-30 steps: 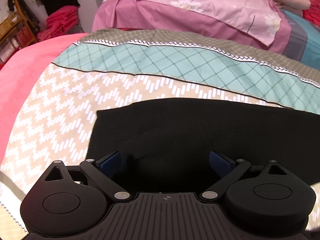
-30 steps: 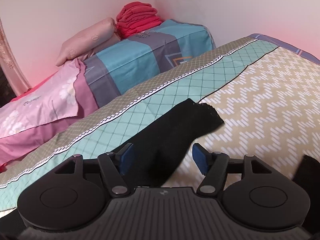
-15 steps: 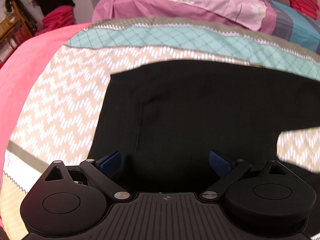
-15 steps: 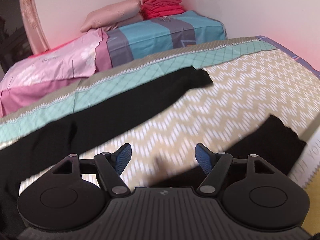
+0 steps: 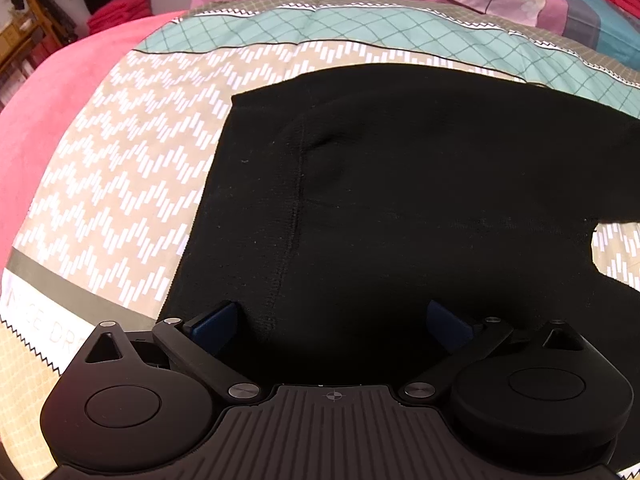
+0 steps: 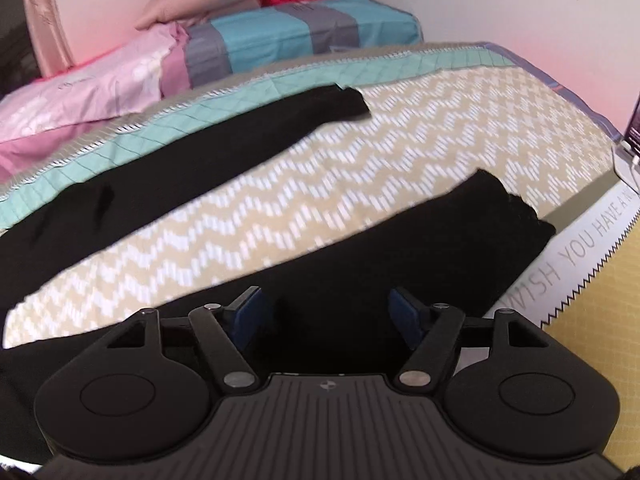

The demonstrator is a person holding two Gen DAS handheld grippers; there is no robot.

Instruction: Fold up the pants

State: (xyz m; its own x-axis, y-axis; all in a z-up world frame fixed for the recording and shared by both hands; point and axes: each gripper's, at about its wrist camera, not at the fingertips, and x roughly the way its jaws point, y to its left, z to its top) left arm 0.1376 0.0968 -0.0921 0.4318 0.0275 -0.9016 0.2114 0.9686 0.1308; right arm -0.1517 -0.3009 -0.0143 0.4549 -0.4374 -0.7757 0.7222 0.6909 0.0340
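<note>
Soft, even indoor light fills both views, with no hard shadows or glare. The black pants (image 5: 400, 200) read as a near-featureless dark mass. The zigzag bedspread (image 6: 360, 184) is smeared by motion blur in the right wrist view. Fisheye distortion bends the far edges, and the wall (image 6: 500, 4) carries a pink cast.
</note>
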